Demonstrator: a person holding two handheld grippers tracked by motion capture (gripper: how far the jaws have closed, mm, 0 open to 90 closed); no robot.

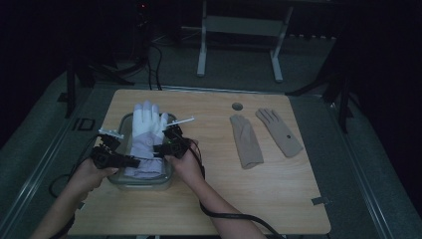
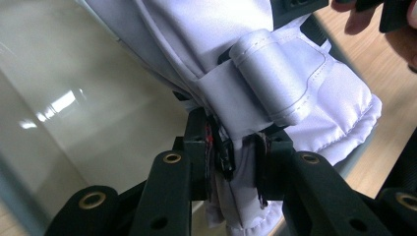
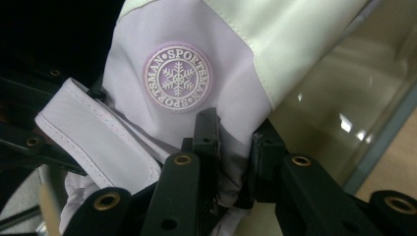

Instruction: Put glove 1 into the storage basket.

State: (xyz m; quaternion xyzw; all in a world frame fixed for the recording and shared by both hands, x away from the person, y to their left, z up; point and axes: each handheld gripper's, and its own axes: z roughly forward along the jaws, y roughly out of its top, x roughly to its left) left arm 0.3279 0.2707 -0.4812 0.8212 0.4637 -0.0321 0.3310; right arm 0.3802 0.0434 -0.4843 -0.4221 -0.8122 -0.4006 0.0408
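Ski glove: the white and lilac ski glove [image 1: 146, 137] I'm working lies lengthwise in the clear container [image 1: 123, 123] at the counter's [image 1: 209, 199] left side, fingers pointing away from me and reaching over the far rim
Left gripper: my left gripper [image 2: 236, 162] is clenched on the cuff end of the glove, fabric pinched between both pads, just below the wrist strap [image 2: 275, 83]
Right gripper: my right gripper [image 3: 231, 147] grasps the same cuff from the other side, cloth bunched between its jaws, right under the round snowflake badge [image 3: 177, 76]
Glove to grippers: from the high view the cuff sits between my two hands, left gripper [image 1: 110, 154] at its left edge, right gripper [image 1: 171, 142] at its right edge
Elsewhere: two beige gloves [image 1: 266, 134] lie flat on the counter's right half, well apart from the container
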